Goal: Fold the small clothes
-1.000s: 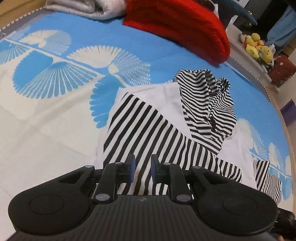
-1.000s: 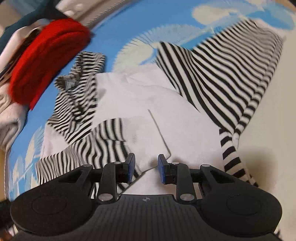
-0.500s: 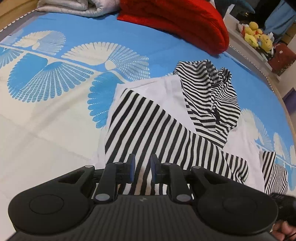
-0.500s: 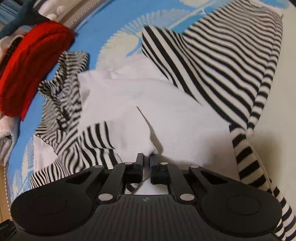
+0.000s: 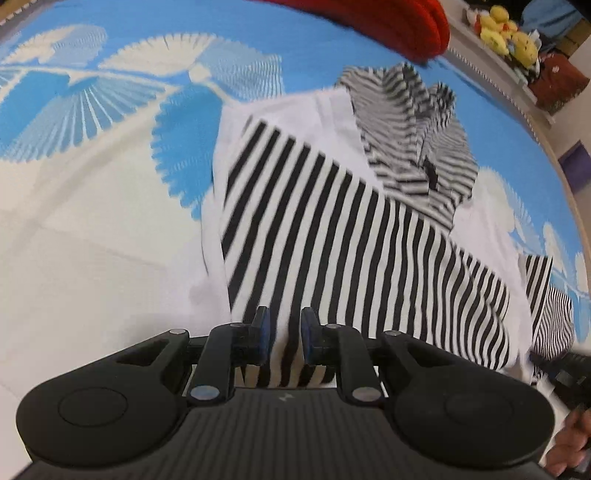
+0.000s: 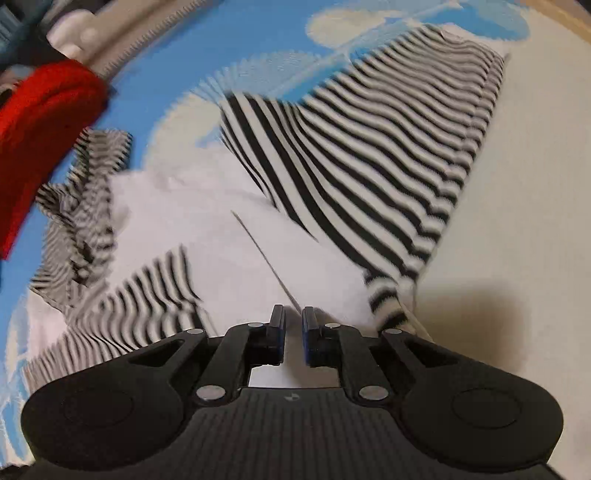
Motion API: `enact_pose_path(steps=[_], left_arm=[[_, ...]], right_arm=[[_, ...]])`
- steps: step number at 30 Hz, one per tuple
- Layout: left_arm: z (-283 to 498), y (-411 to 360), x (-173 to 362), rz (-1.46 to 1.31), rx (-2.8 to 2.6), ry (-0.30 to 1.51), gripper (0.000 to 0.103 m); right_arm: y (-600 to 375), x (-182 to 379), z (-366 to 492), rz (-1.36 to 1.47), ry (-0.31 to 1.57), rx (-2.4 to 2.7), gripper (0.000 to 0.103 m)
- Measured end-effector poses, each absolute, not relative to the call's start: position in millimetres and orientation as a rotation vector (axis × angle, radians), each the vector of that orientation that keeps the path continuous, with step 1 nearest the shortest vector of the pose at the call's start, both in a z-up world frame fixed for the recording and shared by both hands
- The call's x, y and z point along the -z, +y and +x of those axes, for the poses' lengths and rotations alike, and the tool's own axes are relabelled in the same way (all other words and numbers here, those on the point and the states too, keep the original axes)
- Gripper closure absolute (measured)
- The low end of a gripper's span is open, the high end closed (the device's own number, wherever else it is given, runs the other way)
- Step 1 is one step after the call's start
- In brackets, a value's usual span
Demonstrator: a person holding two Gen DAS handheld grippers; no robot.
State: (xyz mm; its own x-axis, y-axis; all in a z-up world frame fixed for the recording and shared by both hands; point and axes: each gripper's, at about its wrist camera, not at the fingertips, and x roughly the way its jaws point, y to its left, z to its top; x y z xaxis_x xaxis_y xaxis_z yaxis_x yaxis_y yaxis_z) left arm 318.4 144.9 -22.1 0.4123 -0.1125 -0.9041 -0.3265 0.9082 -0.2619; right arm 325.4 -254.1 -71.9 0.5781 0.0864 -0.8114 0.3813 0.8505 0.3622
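Note:
A small white garment with black-and-white striped sleeves and hood (image 5: 332, 206) lies on the blue and white patterned bedspread (image 5: 92, 155). My left gripper (image 5: 283, 325) is shut on the striped sleeve's cuff end, which bunches between its fingers. My right gripper (image 6: 293, 321) is shut on the garment's white hem edge (image 6: 258, 266), which rises taut toward it. The striped hood (image 6: 81, 206) lies crumpled at the far left in the right wrist view.
A red folded blanket (image 5: 388, 22) lies at the far edge of the bed; it also shows in the right wrist view (image 6: 40, 122). Yellow plush toys (image 5: 506, 29) sit on a shelf beyond the bed. The bed's wooden edge (image 5: 569, 206) runs along the right.
My right gripper closed on the white hem and pulled it up. My left gripper stayed shut on the striped sleeve and drew it back; both views are now blurred by motion.

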Motion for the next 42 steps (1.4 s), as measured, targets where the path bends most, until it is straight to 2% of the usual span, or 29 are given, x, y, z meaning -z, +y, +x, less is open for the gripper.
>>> enact_pose_path(steps=[1, 3, 4, 5, 8, 11, 19, 26, 29, 35, 42], left_arm=[[317.5, 144.9, 26.1, -0.446, -0.131, 1.158, 0.085], [316.8, 141.8, 35.3, -0.430, -0.121, 1.201, 0.085], [316.4, 139.7, 39.7, -0.407, -0.126, 1.221, 0.085], [315.6, 138.2, 42.8, -0.393, -0.131, 1.230, 0.085], [314.6, 130.7, 40.6, -0.341, -0.136, 1.223, 0.085], [314.1, 122.3, 32.2, -0.303, -0.126, 1.198, 0.078], [314.0, 106.7, 16.4, -0.281, -0.081, 1.158, 0.078], [318.4, 97.4, 42.2, -0.265, -0.090, 1.232, 0.078], [318.4, 90.6, 26.5, -0.262, -0.069, 1.182, 0.078], [318.8, 60.9, -5.0, -0.234, 0.005, 1.098, 0.071], [319.7, 30.6, -4.1, -0.163, 0.039, 1.093, 0.070]], right_arm=[[-250.4, 64.1, 325.1, 0.527, 0.898, 0.136, 0.091], [-245.8, 59.5, 326.9, 0.537, 0.863, 0.034, 0.079], [-244.6, 63.2, 330.0, 0.560, 0.892, -0.002, 0.073], [-245.4, 72.0, 334.2, 0.584, 0.950, -0.018, 0.072], [-248.8, 103.3, 339.9, 0.568, 1.131, 0.061, 0.072], [-250.1, 97.8, 340.9, 0.569, 1.114, 0.051, 0.072], [-249.4, 85.8, 335.4, 0.526, 1.077, 0.050, 0.071], [-246.4, 85.7, 339.9, 0.525, 1.072, 0.063, 0.071], [-247.6, 76.2, 339.6, 0.503, 1.039, 0.065, 0.071], [-257.1, 48.7, 337.7, 0.390, 0.933, 0.061, 0.071], [-312.7, 35.2, 336.6, 0.365, 0.867, 0.113, 0.071]])
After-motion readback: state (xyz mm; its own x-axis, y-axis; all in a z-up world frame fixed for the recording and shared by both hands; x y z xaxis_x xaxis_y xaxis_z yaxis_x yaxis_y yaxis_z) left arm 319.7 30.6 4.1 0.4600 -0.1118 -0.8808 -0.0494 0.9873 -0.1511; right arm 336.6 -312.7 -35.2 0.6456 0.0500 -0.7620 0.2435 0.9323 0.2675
